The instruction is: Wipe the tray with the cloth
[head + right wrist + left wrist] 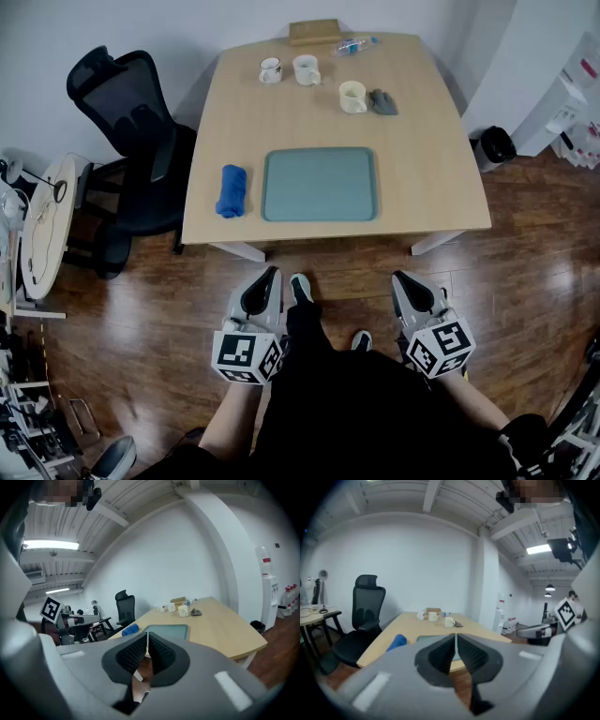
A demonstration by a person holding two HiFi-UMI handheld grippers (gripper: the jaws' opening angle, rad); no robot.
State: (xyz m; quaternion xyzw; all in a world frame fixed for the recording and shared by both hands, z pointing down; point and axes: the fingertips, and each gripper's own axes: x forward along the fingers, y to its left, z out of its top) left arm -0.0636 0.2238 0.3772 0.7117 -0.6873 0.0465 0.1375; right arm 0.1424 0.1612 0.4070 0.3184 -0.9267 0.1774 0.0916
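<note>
A grey-green tray [319, 185] lies near the front edge of a light wooden table [422, 141]. A rolled blue cloth [231, 190] rests just left of it. My left gripper [268, 278] and right gripper [401, 280] hang shut and empty over the floor, short of the table's front edge. In the left gripper view the jaws [456, 637] meet, with the cloth [396, 642] and a strip of the tray [425, 638] beyond them. The right gripper view shows its jaws [147, 636] shut, the tray [169, 631] and cloth [130, 629] ahead.
At the table's far end stand three mugs [306, 69], a dark grey rag [382, 101], a plastic bottle [354, 44] and a wooden box [314, 32]. A black office chair [136, 131] stands left of the table, a round side table [42, 225] further left, a dark bin [494, 145] at right.
</note>
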